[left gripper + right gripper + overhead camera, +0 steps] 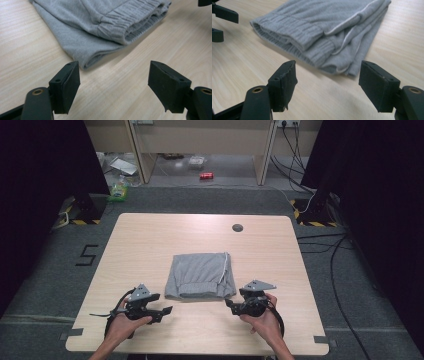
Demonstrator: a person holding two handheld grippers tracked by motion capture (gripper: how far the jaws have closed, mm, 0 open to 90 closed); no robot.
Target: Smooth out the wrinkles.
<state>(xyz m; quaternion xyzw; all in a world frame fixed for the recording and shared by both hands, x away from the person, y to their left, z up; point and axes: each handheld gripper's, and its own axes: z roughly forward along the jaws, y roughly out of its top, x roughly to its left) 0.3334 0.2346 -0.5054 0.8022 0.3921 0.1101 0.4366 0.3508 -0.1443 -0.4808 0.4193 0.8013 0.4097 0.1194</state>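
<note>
A folded grey garment [201, 275] with ribbed cuffs and a white drawstring lies at the middle of the wooden table [150, 240]. My left gripper [166, 311] hovers open just off its near left corner, nothing between the jaws. In the left gripper view the garment's [100, 27] folded corner lies just past the open left gripper [113, 82]. My right gripper [229, 304] stands open off the near right corner. The right gripper view shows the ribbed edge and white cord of the garment [324, 32] just beyond the empty right gripper [327, 83].
A small dark round grommet [237, 227] sits near the table's far edge. Beyond the table, cables [320, 240] run over the grey floor at the right, with a red can [206, 176] and clutter under a far bench. Dark curtains hang on both sides.
</note>
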